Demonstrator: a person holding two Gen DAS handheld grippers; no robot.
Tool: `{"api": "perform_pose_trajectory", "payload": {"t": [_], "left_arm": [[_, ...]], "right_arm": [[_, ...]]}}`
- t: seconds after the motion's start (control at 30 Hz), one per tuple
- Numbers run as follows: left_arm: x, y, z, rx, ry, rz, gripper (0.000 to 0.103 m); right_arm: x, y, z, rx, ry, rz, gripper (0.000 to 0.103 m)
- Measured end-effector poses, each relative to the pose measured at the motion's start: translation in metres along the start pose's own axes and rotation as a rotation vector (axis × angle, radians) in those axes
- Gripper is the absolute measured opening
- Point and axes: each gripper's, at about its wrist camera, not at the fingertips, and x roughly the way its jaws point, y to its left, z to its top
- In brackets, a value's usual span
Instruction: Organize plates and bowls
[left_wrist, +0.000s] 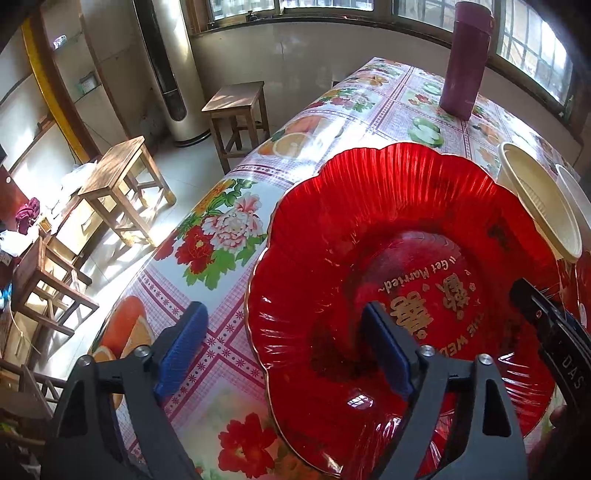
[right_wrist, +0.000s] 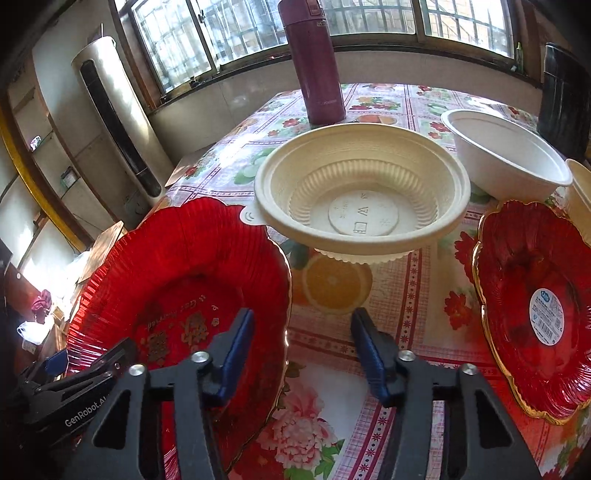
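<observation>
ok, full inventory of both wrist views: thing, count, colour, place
red plate: 2, red with gold rim; one with gold lettering at table's left, both grippers straddle its rim; one with white sticker at right
cream bowl: 1 full, ribbed, centre of table; a second cream rim cut off at far right
white bowl: 1, behind right plate
flask: 1, maroon, upright at far end
table: 1, floral and fruit cloth
stools: several, wooden, on floor left
air conditioner: 1, white tower, by window
left gripper: black, blue pads, open over left plate's rim
right gripper: same, open over that plate's right rim
</observation>
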Motion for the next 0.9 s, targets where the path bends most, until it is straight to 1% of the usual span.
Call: {"api": "perform_pose_trajectory", "payload": {"t": [0.03,0.07,0.1,0.13,0.2,0.23,0.33,0.4,0.53,0.63,0.8,0.9], "left_arm": [[-0.002,-0.001,0.001,0.003,-0.004,-0.006,0.057],[-0.002,-0.002,0.001,0.003,-0.002,-0.021,0.051],[-0.002,-0.002,0.001,0.004,-0.001,-0.036,0.042],[-0.003,-0.004,0.001,0.007,-0.004,-0.045,0.036],[-0.003,-0.006,0.0,0.01,-0.015,-0.038,0.035],[-0.003,-0.006,0.0,0.008,-0.02,-0.037,0.035],[-0.005,-0.004,-0.002,0.01,-0.033,-0.037,0.032],[-0.006,-0.003,-0.003,0.01,-0.029,-0.034,0.032],[-0.011,0.007,-0.011,-0.004,-0.016,-0.022,0.032],[-0.017,0.024,-0.021,-0.013,-0.005,-0.012,0.032],[-0.03,0.054,-0.043,-0.021,0.005,0.023,0.032],[-0.036,0.065,-0.054,-0.038,0.013,0.026,0.032]], "right_arm": [[0.0,-0.001,0.0,0.004,0.0,0.019,0.038],[0.0,-0.001,-0.001,0.008,0.0,0.035,0.032],[0.0,-0.001,0.0,0.011,0.003,0.055,0.025],[0.0,0.0,0.0,0.011,0.006,0.072,0.022],[0.0,0.005,-0.001,-0.007,0.007,0.08,0.014],[0.0,0.008,-0.001,-0.022,0.005,0.084,0.012],[-0.002,0.012,-0.003,-0.037,-0.001,0.076,0.012],[-0.002,0.011,-0.003,-0.026,0.006,0.091,0.012],[-0.005,0.02,-0.008,-0.051,0.021,0.096,0.012],[-0.01,0.031,-0.02,-0.074,0.042,0.126,0.013],[-0.023,0.063,-0.048,-0.155,0.068,0.163,0.017],[-0.031,0.076,-0.058,-0.191,0.084,0.183,0.018]]}}
